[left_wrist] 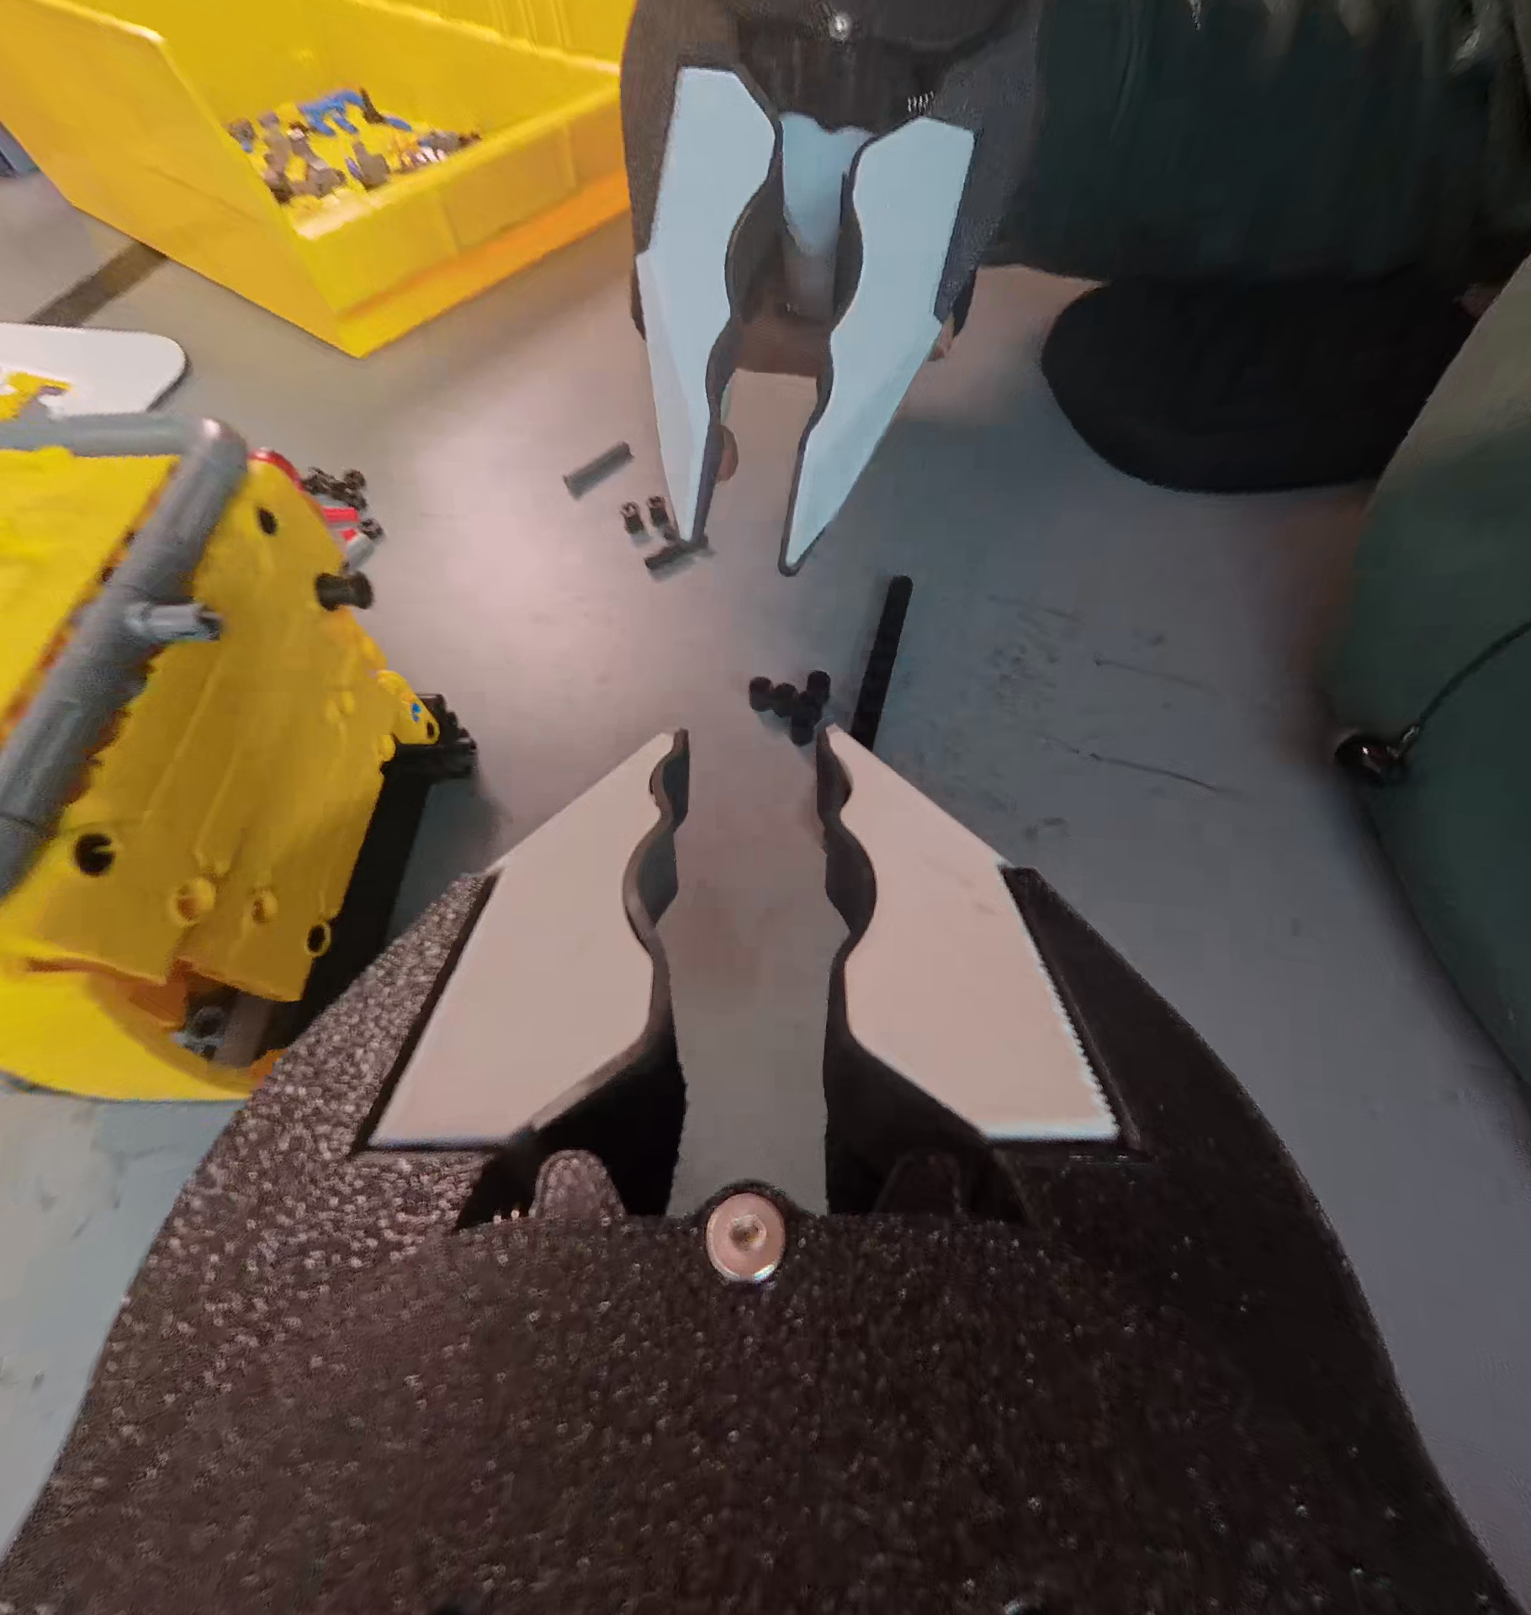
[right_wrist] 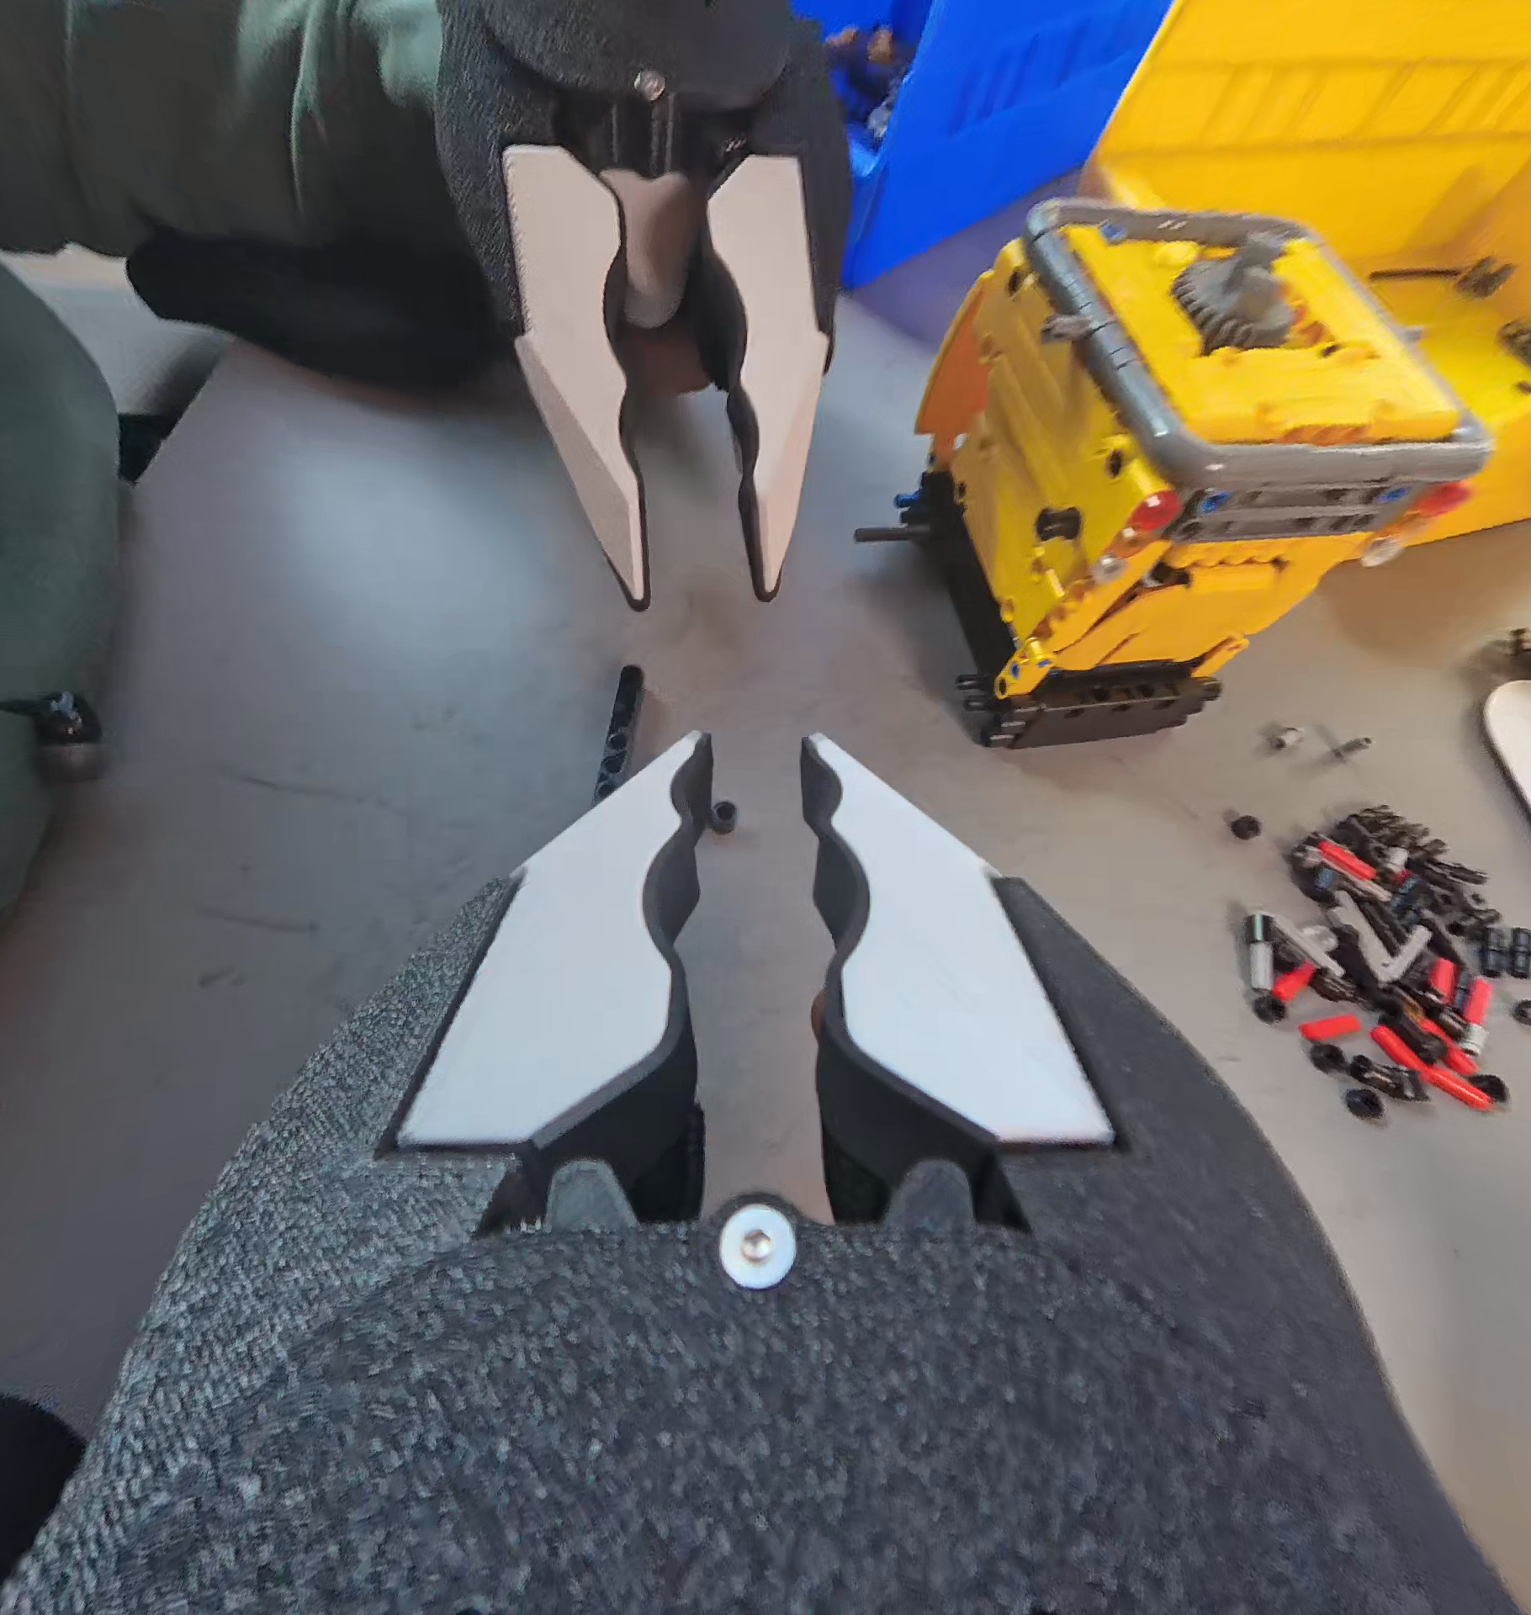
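Left wrist view is showing us our left tool [left_wrist: 751,743] hovering over the grey desk [left_wrist: 1094,874] with its fingers parted and nothing between them. Just beyond its tips we are seeing a small cluster of black connector pegs [left_wrist: 793,699] and, beside them, a long black beam [left_wrist: 883,660] lying flat. Facing us across the desk, our right tool [left_wrist: 744,551] is pointing down, also spread apart and empty, with a few more black pegs [left_wrist: 657,533] and a short grey axle piece [left_wrist: 598,469] near its tip. To the left, a yellow brick-built vehicle model [left_wrist: 220,786] with a grey bar frame is sitting on the desk, and a yellow bin [left_wrist: 447,210] of parts is standing behind it. From the right wrist view we are looking past our right tool [right_wrist: 755,743] at a single black peg [right_wrist: 724,817] resting just by one finger, while a scattered pile of black, red and grey pieces [right_wrist: 1391,961] is lying well off to the side, near the model [right_wrist: 1181,454].
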{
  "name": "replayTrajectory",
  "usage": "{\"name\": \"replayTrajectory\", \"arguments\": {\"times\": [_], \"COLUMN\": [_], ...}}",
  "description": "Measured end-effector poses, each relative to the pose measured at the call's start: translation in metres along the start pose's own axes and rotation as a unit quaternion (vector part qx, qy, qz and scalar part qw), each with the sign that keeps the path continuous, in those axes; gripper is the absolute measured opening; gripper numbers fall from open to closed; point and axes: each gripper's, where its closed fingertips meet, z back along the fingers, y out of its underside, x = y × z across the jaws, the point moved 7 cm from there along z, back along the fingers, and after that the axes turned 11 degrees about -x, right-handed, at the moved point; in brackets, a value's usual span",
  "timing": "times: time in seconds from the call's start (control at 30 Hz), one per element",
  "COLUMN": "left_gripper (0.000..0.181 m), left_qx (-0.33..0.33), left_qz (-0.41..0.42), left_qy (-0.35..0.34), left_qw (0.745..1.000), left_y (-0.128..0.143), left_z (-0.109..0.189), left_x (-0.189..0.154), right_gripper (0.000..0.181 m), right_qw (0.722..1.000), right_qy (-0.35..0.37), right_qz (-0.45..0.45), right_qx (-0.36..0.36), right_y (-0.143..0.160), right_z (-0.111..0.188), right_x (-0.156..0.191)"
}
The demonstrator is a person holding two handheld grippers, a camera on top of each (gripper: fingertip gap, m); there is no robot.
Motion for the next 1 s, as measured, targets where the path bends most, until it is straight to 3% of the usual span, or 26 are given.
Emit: {"name": "replayTrajectory", "arguments": {"times": [0.1, 0.23, 0.33, 0.5, 0.8, 1.0], "left_gripper": [0.035, 0.044, 0.048, 0.051, 0.067, 0.074], "left_qx": [-0.042, -0.084, -0.118, -0.168, -0.232, -0.223], "left_qz": [0.000, -0.002, -0.011, -0.032, -0.046, -0.035], "left_qy": [-0.038, -0.084, -0.124, -0.184, -0.318, -0.346], "left_qw": [0.998, 0.993, 0.985, 0.968, 0.918, 0.911], "left_y": [-0.007, -0.015, -0.021, -0.031, -0.042, -0.038], "left_z": [0.006, 0.014, 0.022, 0.037, 0.071, 0.076], "left_x": [0.009, 0.020, 0.027, 0.036, 0.055, 0.063], "right_gripper": [0.027, 0.054, 0.079, 0.088, 0.090, 0.088], "right_qw": [0.997, 0.981, 0.949, 0.889, 0.857, 0.858], "right_qy": [0.058, 0.159, 0.275, 0.397, 0.459, 0.461], "right_qz": [-0.011, -0.023, -0.031, -0.040, -0.011, -0.019], "right_qx": [-0.052, -0.105, -0.154, -0.223, -0.231, -0.226], "right_y": [-0.009, -0.014, -0.016, -0.014, -0.011, -0.005], "right_z": [0.009, 0.023, 0.044, 0.080, 0.094, 0.093], "right_x": [-0.016, -0.040, -0.063, -0.085, -0.089, -0.092]}}
